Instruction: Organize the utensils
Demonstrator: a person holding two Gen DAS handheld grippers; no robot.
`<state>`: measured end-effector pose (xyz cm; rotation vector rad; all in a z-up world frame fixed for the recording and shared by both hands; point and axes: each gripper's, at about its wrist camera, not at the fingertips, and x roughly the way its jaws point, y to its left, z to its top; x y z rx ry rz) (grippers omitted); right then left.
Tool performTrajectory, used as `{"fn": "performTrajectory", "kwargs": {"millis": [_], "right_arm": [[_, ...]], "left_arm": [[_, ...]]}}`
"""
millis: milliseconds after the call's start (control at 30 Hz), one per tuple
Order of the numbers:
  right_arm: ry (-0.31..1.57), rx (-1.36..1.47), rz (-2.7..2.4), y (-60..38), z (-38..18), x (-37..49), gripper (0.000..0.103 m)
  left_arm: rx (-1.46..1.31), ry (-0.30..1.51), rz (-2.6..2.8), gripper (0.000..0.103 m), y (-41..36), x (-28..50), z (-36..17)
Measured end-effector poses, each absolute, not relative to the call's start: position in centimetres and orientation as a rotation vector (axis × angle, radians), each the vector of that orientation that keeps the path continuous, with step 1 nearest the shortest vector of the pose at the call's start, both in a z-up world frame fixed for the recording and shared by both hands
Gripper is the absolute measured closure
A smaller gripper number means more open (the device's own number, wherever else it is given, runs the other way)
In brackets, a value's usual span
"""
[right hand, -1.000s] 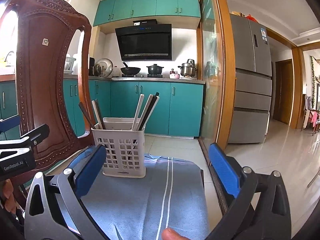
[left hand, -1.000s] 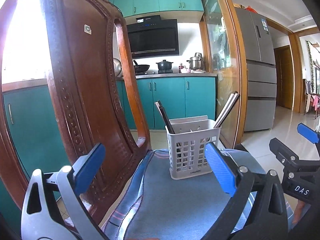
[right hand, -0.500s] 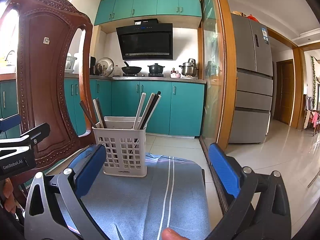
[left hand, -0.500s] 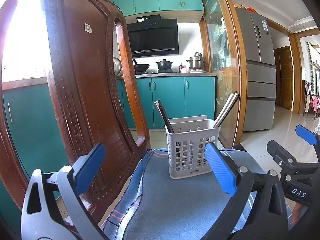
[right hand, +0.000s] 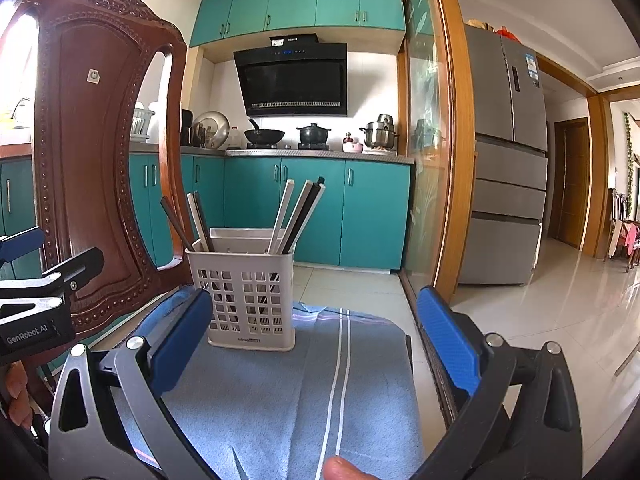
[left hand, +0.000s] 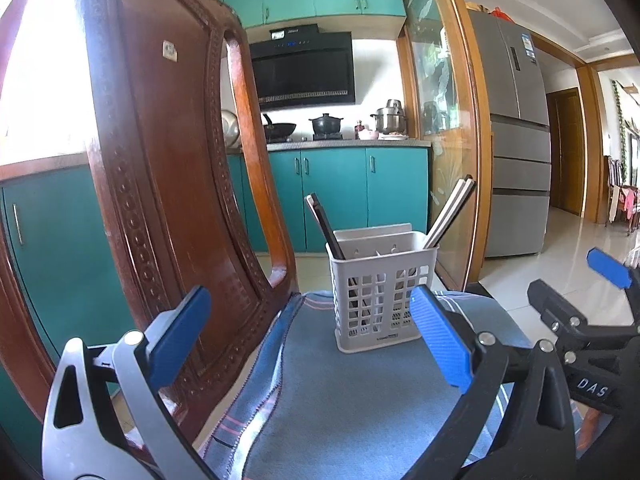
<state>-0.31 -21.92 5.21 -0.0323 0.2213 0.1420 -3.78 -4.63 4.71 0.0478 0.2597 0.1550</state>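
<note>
A white slotted utensil basket stands upright on a blue cloth laid over a chair seat; it also shows in the right wrist view. Dark and white chopsticks lean out of it on both sides. My left gripper is open and empty, a little short of the basket. My right gripper is open and empty, with the basket just beyond its left finger. Each gripper shows at the edge of the other's view.
A carved wooden chair back rises close on the left. A glass sliding door with a wooden frame stands right of the seat. Teal kitchen cabinets and a grey fridge lie behind. Tiled floor spreads to the right.
Both views have shifted only slightly; the right gripper has edged a little toward the basket. Both grippers stay open and empty.
</note>
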Motion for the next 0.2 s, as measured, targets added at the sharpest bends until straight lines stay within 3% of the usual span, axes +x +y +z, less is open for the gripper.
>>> {"fn": "performTrajectory", "kwargs": {"millis": [100,200], "right_arm": [[0.362,-0.037,0.135,-21.5,3.8,2.0,0.003],[0.625,-0.004,0.123,-21.4,0.3,6.3,0.003]], "left_arm": [[0.022,0.326,0.125,0.004,-4.5,-2.9,4.3],[0.014,0.417,0.108,0.004,-4.7,-1.6,3.4]]}}
